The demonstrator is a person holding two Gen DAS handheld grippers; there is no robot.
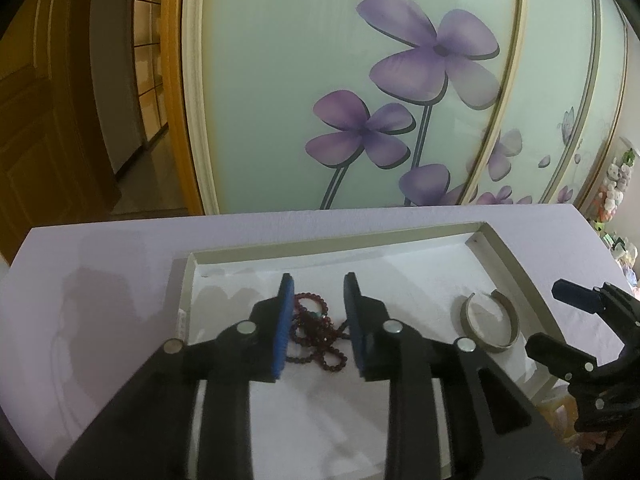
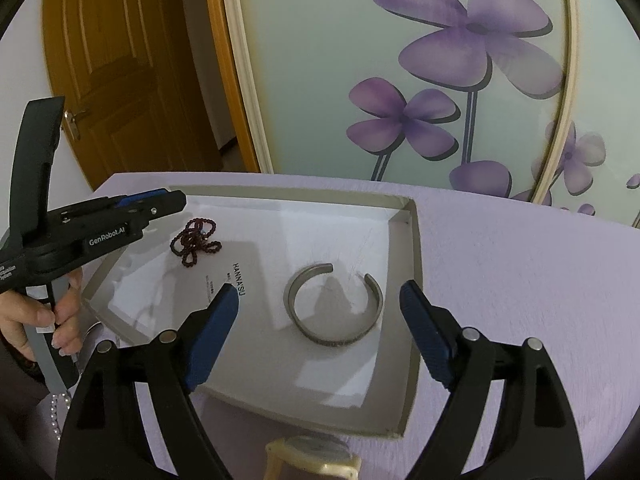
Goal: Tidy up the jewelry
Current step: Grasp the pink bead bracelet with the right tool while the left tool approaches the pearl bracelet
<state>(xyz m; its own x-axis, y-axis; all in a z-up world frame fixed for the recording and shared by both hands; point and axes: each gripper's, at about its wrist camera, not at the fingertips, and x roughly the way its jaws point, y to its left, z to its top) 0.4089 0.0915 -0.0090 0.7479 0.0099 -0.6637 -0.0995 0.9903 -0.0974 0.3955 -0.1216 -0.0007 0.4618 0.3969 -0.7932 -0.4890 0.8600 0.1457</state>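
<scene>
A shallow white tray (image 2: 414, 248) sits on a purple surface (image 2: 520, 280). Inside the tray, a string of dark red beads (image 1: 316, 334) lies in a small heap near one end. A silver open bangle (image 2: 334, 306) lies flat in the tray too, well apart from the beads. The left claw (image 1: 316, 328) hangs just above the beads, its blue fingers (image 1: 282, 326) wide apart, one on each side of the heap, holding nothing. The right claw (image 2: 326, 334) is wide open as well and holds nothing; the bangle lies between its fingers. A pale watch (image 2: 312, 458) rests on the surface beside the tray's near edge
</scene>
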